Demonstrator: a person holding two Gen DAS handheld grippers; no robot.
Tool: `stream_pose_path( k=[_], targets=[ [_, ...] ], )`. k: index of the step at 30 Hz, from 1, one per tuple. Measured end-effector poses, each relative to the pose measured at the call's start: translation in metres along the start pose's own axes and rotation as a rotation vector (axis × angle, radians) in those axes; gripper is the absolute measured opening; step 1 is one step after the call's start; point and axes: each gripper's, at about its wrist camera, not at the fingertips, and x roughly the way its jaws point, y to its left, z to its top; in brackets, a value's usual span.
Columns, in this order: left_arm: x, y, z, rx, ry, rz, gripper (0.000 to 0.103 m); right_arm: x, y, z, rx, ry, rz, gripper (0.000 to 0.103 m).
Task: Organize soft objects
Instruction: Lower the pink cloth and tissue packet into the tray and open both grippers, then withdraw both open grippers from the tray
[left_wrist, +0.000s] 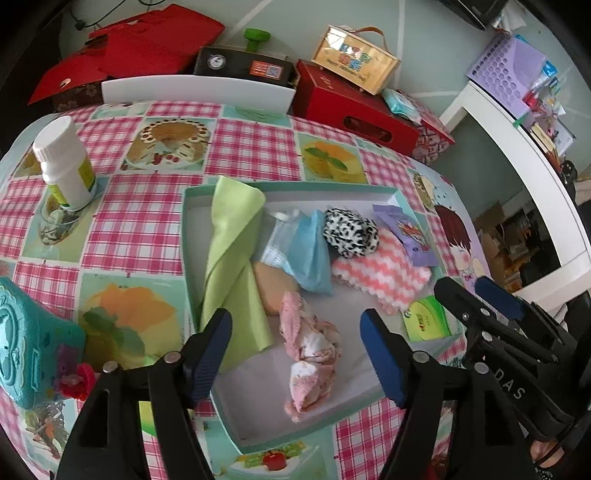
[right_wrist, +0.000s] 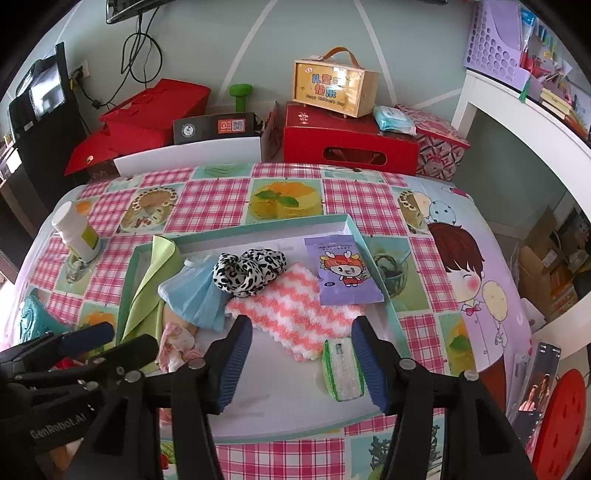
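Observation:
A shallow teal-rimmed tray on the table holds soft items: a green cloth, a blue face mask, a leopard-print scrunchie, a pink-and-white wavy cloth, a purple wipes packet and a beige pad. My left gripper hangs open over the tray, and a crumpled pink sock lies below between its fingers, untouched. My right gripper is open too. A green tissue pack lies in the tray just inside its right finger.
A white bottle stands on a glass at the table's far left. A teal toy sits at the left edge. Red boxes and a yellow case line the back. A white desk stands to the right.

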Motion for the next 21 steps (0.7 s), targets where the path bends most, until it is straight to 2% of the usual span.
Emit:
stream_pose_path(
  k=[8,11,21],
  targets=[
    [-0.003,0.010,0.002,-0.035,-0.026,0.048,0.075,0.007,-0.005,-0.001,0.023,0.011,-0.015,0.092],
    [-0.001,0.015,0.003,-0.053,-0.028,0.049,0.093,0.010,-0.007,-0.002,0.031,0.019,-0.020,0.103],
    [-0.001,0.020,0.005,-0.068,-0.036,0.070,0.093,0.018,-0.016,-0.004,0.078,0.043,-0.023,0.103]
  ],
)
